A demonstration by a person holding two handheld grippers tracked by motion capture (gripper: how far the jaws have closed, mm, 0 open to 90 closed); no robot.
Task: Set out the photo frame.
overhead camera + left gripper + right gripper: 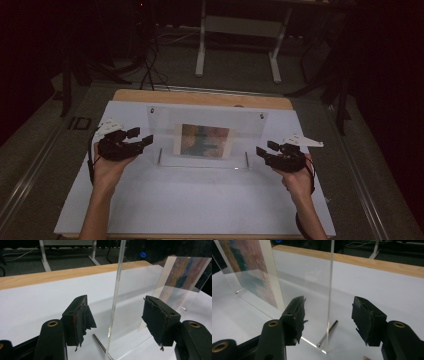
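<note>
Left gripper [116,315] and right gripper [328,315] each stand released, one edge of the upright acrylic frame [207,132] (photo [205,141] inside) between untouching jaws.

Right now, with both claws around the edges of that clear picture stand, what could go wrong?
1. The acrylic frame stands upright on thin metal pins; an uneven squeeze might tip it.
2. The left claw and right claw have frayed pads, which may slip on the smooth edge.
</note>
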